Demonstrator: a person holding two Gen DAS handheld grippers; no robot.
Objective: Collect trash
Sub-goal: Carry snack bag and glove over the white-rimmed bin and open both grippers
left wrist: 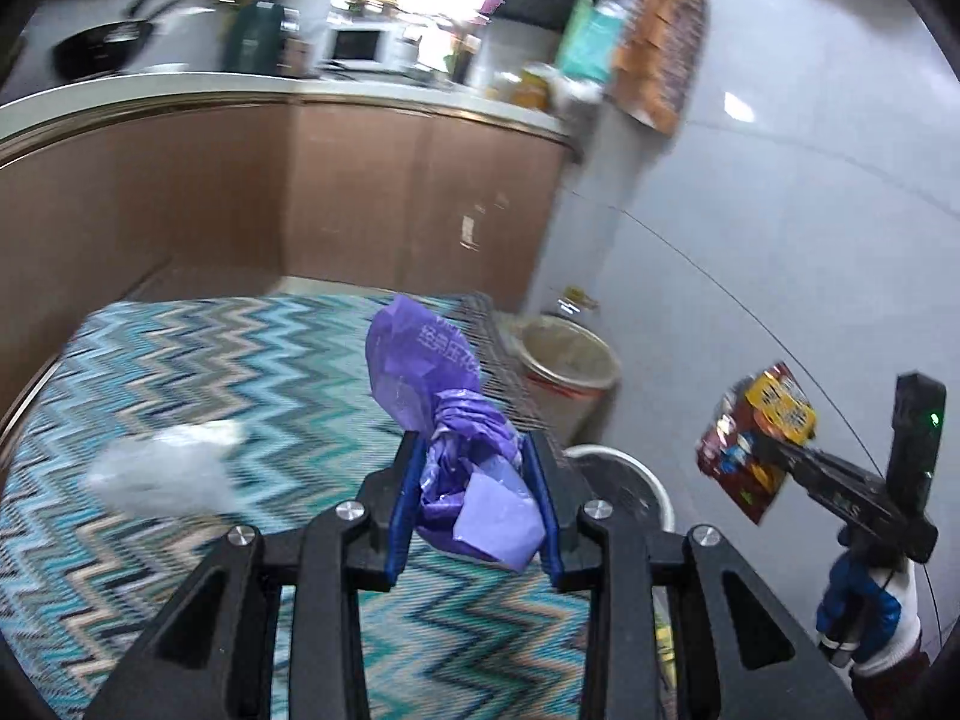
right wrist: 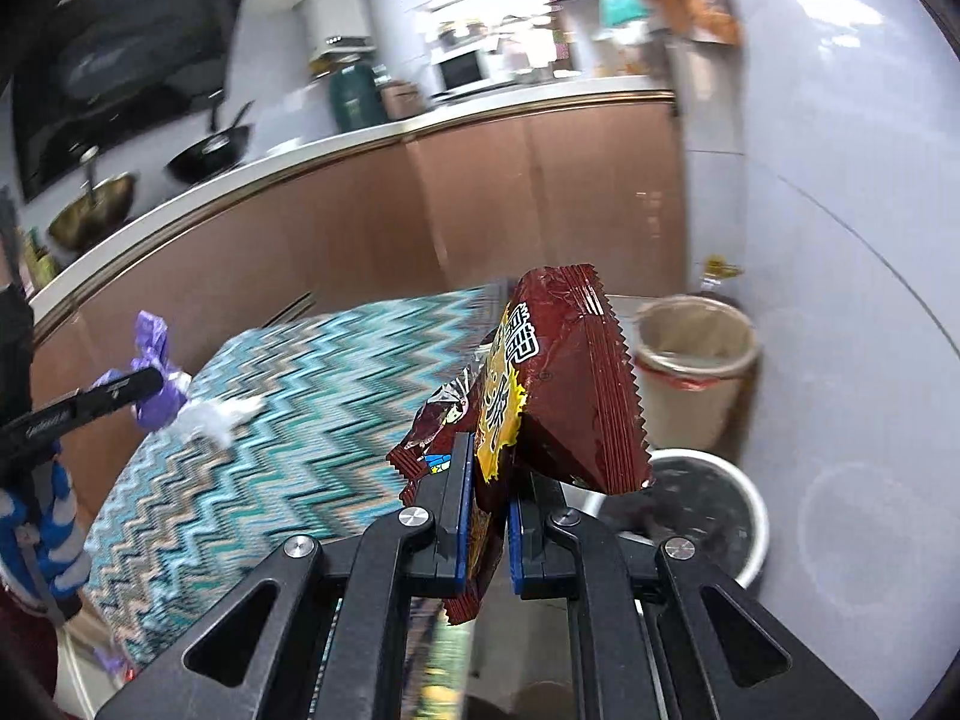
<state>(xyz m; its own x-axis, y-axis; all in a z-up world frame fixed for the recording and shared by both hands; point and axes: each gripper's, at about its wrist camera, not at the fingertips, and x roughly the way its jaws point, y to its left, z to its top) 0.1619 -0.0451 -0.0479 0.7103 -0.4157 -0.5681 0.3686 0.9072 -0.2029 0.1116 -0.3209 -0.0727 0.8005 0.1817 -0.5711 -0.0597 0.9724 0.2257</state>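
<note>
Left gripper (left wrist: 474,480): black linkage arms with blue-padded fingers fill the bottom of the left wrist view; the jaws are clamped on a crumpled purple plastic bag (left wrist: 444,420), which sticks up and out past the fingertips toward 12 o'clock.
Right gripper (right wrist: 487,480): the same black and blue build at the bottom of the right wrist view; the jaws are pressed nearly together on a dark red foil snack wrapper (right wrist: 558,378) with yellow print and a zigzag-cut edge, which stands up toward 1 o'clock.
Cross views: in the left wrist view the right gripper shows at 4 o'clock with the wrapper in its tips, held by a hand in a blue and white glove (left wrist: 870,612). In the right wrist view the left gripper shows at 9 o'clock with the purple bag.
White crumpled wad (left wrist: 168,468): blurred, lying on the cloth at 9 o'clock of the left gripper; paper or plastic, I cannot tell which.
Zigzag cloth (left wrist: 180,540): teal, white and black chevron fabric covering the surface under both grippers.
Beige bin (right wrist: 696,360): round, open-topped with a liner, on the floor past the cloth at 2 o'clock in the right wrist view.
White-rimmed round bucket (right wrist: 720,516): dark inside, just below the beige bin and right of the right gripper.
Background: brown cabinet fronts (left wrist: 360,192) under a white counter, a black pan (left wrist: 102,48), a white microwave (left wrist: 360,45), all blurred.
</note>
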